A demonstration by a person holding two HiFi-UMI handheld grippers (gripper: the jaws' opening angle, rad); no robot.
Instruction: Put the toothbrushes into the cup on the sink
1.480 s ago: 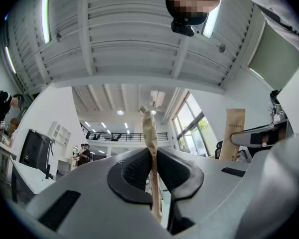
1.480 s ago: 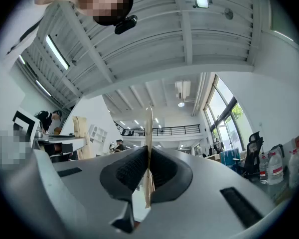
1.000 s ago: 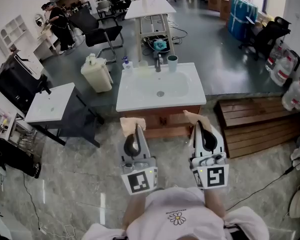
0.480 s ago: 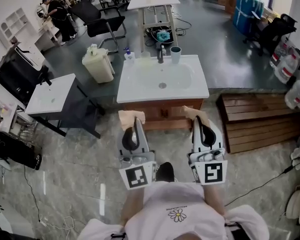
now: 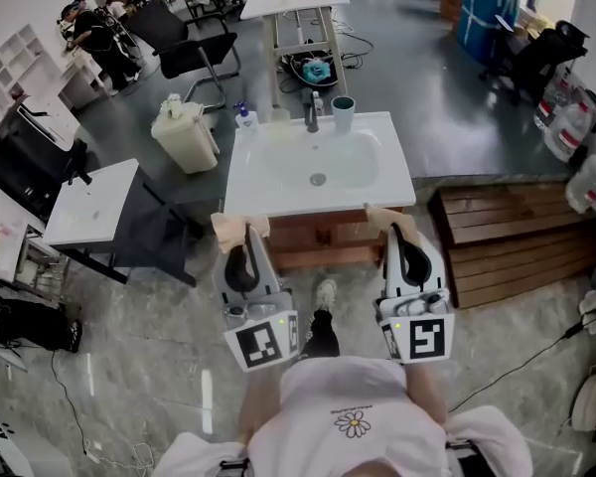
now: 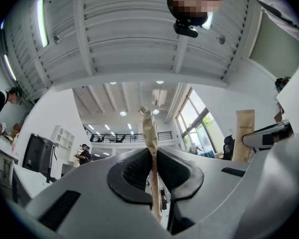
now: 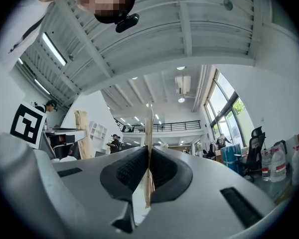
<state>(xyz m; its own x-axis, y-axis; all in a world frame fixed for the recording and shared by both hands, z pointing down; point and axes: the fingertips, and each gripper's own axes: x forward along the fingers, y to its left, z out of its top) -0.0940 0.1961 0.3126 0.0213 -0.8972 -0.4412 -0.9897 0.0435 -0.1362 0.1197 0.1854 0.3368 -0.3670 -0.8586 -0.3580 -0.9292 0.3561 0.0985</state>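
Now the left gripper [image 6: 153, 159] and right gripper [image 7: 148, 164] each pinch a thin tan packet [image 6: 149, 128], in front of the sink [image 5: 268, 195]; only the head view shows the cup [image 5: 343, 113] beside the tap [image 5: 312, 117].

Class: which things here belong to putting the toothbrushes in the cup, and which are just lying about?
Job: flat tan paper packet clamped in left gripper; matching tan packet clamped in right gripper; dark green cup; white sink.
Lying about: blue-topped pump bottle; cream plastic bin; brown wooden pallet.
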